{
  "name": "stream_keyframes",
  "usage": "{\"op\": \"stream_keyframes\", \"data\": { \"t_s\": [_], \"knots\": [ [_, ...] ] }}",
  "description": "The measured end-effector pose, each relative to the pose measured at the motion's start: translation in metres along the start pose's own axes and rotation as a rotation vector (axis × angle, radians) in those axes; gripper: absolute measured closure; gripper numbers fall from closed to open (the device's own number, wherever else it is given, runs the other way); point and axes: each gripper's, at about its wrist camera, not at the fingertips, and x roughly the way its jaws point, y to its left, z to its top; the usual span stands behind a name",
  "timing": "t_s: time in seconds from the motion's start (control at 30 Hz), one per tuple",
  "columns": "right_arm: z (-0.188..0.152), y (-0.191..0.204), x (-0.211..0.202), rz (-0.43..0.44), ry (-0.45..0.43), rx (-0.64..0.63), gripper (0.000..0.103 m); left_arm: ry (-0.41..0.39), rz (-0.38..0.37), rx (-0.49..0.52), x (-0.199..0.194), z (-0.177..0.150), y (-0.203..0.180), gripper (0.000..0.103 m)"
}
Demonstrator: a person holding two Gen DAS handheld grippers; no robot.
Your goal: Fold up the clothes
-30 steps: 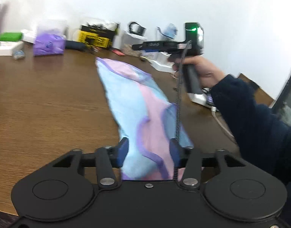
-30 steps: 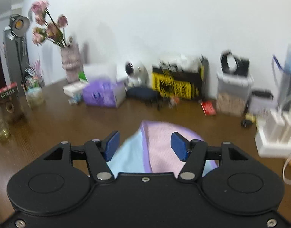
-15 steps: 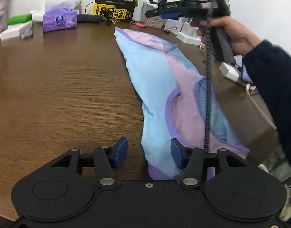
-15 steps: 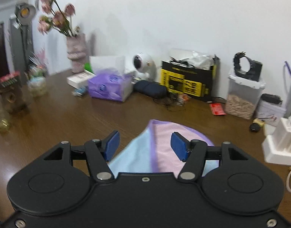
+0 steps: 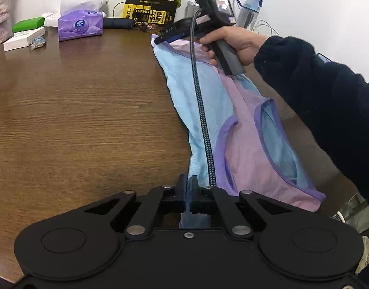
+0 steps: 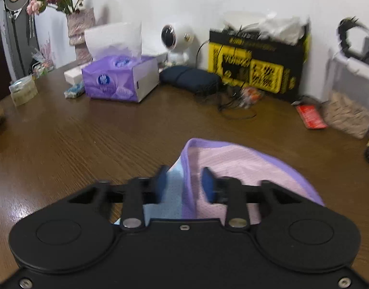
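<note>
Left gripper (image 5: 188, 187) clamped on garment (image 5: 208, 110), right gripper (image 6: 183, 183) parted astride it, tissues in purple box (image 6: 117, 82) — upright

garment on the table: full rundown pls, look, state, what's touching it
The garment is a thin, mesh-like sleeveless top in light blue and pink panels with purple trim at the armhole and hem. It lies folded lengthwise in a long narrow strip on the brown wooden table. The left gripper is shut on its near end; the right gripper, partly open, straddles the far end. A braided cable drapes over it.
</note>
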Motion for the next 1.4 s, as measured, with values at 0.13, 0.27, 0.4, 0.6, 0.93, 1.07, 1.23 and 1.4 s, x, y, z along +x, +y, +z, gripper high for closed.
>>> {"op": "stream_keyframes", "data": {
  "t_s": [0.13,0.27,0.4,0.6,0.93,1.07,1.23,1.4],
  "knots": [
    [0.006,0.0,0.017,-0.044,-0.017,0.004,0.098,0.003,0.028,0.011,0.003,0.005,-0.001,0.103],
    [0.015,0.0,0.028,-0.094,-0.013,-0.017,0.098,-0.013,0.064,0.051,0.007,0.006,-0.008,0.103],
    [0.022,0.005,0.014,-0.113,0.003,-0.041,0.069,-0.009,0.094,0.048,0.003,0.008,-0.011,0.102],
    [0.012,0.024,-0.106,-0.091,-0.205,-0.103,0.038,-0.138,-0.028,-0.071,-0.04,0.009,0.013,0.066],
    [-0.08,0.077,-0.35,0.072,-0.479,-0.063,0.015,-0.309,0.302,0.064,-0.072,0.017,-0.016,0.03],
    [-0.13,0.074,-0.419,0.114,-0.536,0.003,0.012,-0.266,0.263,0.323,-0.037,0.012,-0.081,0.027],
    [-0.159,0.049,-0.431,-0.04,-0.481,0.096,0.012,-0.198,0.077,0.545,-0.008,-0.017,-0.155,0.026],
    [-0.164,0.029,-0.389,-0.202,-0.365,0.113,0.012,-0.098,0.072,0.596,0.028,-0.036,-0.178,0.026]
  ]
}}
